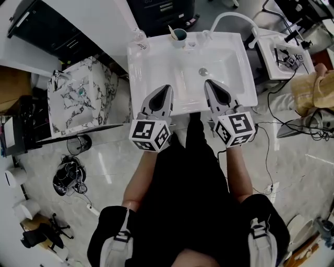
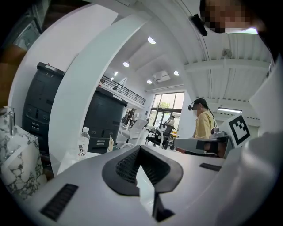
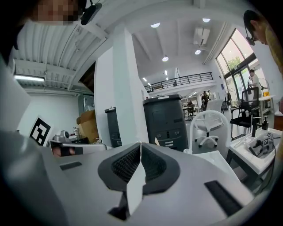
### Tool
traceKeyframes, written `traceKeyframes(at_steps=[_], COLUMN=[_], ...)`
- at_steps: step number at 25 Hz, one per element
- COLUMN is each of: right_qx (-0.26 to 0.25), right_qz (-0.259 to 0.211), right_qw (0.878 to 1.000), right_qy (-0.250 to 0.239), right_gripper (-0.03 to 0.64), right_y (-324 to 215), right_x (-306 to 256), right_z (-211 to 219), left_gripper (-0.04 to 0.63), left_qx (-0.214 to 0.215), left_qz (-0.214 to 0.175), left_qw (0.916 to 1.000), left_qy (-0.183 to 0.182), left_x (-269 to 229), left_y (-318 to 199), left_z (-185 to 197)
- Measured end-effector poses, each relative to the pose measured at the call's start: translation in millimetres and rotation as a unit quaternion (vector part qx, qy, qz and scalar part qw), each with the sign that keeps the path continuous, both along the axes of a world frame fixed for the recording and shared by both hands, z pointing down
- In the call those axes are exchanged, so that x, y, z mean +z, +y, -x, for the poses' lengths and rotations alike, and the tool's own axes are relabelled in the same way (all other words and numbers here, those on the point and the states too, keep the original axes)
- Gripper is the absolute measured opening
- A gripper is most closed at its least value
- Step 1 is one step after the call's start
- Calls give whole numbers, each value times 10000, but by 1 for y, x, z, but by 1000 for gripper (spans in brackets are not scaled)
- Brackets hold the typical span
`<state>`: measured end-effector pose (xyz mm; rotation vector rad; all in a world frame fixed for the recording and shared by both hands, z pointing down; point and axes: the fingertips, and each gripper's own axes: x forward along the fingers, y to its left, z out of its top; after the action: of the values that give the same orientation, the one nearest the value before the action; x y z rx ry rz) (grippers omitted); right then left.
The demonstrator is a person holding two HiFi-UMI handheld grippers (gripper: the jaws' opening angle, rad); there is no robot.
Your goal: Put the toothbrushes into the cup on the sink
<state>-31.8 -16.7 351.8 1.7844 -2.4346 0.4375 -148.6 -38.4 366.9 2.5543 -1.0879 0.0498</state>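
Marbled basin [image 1: 73, 99] beside sink [image 1: 156, 68], bottle [image 2: 83, 143] perhaps behind

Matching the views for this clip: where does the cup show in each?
Head view: cup on the back rim of the sink, left of centre.
Left gripper view: cannot make it out.
Right gripper view: cannot make it out.
Shared landmark: the dark cabinet behind the sink.

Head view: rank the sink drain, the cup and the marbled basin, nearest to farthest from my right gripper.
1. Sink drain: just ahead of the right gripper, in the bowl.
2. Cup: ahead and left, on the back rim of the white sink.
3. Marbled basin: far left, off the white sink entirely.
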Motion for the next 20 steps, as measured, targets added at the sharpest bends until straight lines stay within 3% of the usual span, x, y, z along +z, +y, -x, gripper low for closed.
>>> traceKeyframes(at_steps=[8,20], right_qx=[-136,-137], right_qz=[-114,-148], right_qw=[9998,9998], right_qy=[33,79], right_gripper=[31,31], right_y=[19,35], right_x=[-3,-9], right_z=[41,53], left_gripper=[14,14], left_qx=[138,292], left_qz=[16,-79], left_qw=[9999,9995], left_qy=[103,-11], left_x=[-6,-8], left_y=[18,27], left_z=[25,19])
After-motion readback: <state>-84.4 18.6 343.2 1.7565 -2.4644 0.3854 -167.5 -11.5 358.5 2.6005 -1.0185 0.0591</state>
